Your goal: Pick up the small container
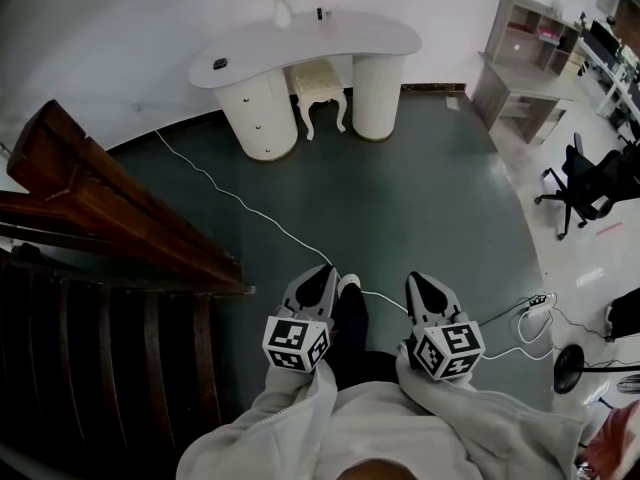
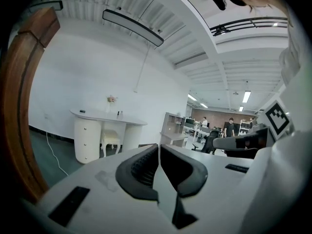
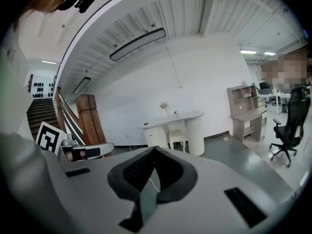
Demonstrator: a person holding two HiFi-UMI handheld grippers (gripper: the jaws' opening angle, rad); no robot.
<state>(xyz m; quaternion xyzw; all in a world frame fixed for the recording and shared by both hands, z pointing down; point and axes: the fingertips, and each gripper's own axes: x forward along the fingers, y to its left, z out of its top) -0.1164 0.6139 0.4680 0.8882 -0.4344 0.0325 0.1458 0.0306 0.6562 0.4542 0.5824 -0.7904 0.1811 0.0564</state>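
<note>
- Your left gripper (image 1: 320,280) has its jaws pressed together on nothing, well short of the curved white dressing table (image 1: 300,43).
- Your right gripper (image 1: 428,286) is likewise closed and empty.
- The small dark container (image 1: 320,13) stands on that table, just right of the white flower vase (image 1: 281,10).

Head camera is looking steeply down from above the person, facing the desk (image 1: 300,43), which is standing well apart at the far wall. Left gripper (image 1: 322,280) camera is looking nearly level along its jaws, desk ahead and left of centre. Right gripper (image 1: 428,286) camera is looking likewise, desk ahead near centre. All three views are sharing the desk; each gripper view is also catching the other gripper.
</note>
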